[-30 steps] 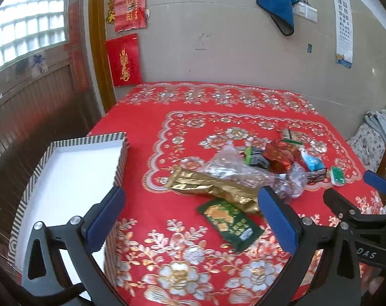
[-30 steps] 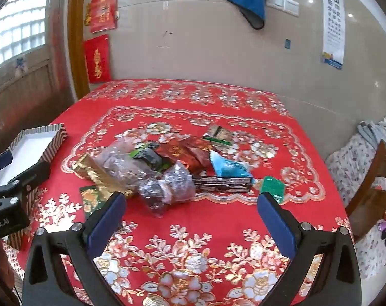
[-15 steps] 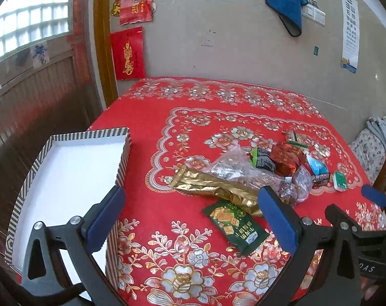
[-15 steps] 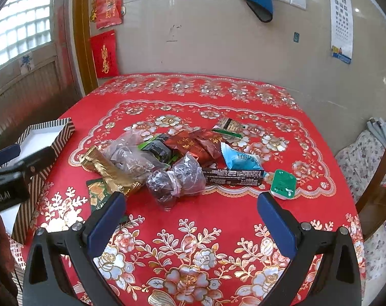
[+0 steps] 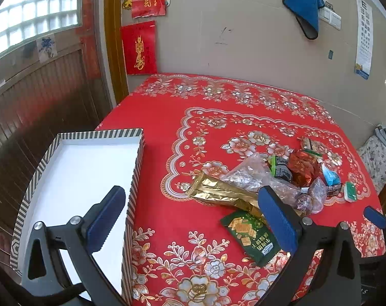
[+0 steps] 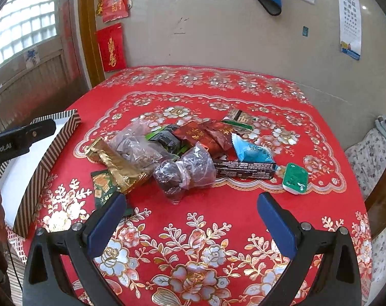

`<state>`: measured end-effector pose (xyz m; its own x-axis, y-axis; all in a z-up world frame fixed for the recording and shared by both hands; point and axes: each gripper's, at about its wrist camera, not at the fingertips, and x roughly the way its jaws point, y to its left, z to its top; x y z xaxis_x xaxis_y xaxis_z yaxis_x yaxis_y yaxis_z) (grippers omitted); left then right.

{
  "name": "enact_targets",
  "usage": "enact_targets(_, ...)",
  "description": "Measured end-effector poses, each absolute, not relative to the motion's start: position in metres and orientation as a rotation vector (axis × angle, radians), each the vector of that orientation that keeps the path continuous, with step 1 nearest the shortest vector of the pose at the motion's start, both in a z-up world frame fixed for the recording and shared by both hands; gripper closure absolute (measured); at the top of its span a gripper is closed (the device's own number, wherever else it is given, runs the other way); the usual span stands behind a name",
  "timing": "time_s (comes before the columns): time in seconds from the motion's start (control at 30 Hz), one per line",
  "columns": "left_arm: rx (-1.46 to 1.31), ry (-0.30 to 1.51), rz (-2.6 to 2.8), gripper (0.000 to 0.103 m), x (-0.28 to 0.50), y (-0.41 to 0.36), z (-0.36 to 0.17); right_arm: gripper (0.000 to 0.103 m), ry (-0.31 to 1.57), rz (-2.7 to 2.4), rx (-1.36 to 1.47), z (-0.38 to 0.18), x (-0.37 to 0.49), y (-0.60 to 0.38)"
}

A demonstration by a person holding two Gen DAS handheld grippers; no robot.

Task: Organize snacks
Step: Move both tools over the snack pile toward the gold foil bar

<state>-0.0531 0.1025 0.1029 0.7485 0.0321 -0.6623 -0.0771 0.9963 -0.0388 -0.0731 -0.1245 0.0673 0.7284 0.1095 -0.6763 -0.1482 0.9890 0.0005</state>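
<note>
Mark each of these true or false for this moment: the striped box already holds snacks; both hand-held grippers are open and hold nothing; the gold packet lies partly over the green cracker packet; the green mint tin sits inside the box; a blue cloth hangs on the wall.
1. The striped box already holds snacks. False: its white inside shows nothing in it.
2. The left hand-held gripper and right hand-held gripper are open and hold nothing. True.
3. The gold packet lies partly over the green cracker packet. True.
4. The green mint tin sits inside the box. False: it lies on the red tablecloth, right of the snack pile.
5. A blue cloth hangs on the wall. True.
</note>
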Motion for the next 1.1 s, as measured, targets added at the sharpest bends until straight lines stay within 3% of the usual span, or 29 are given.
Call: enact_targets(1.1, 0.052, 0.86, 0.037, 0.0, -0.001, 0.04, 0.05, 0.0, 0.796, 0.129, 0.05, 0.051, -0.064, -0.156)
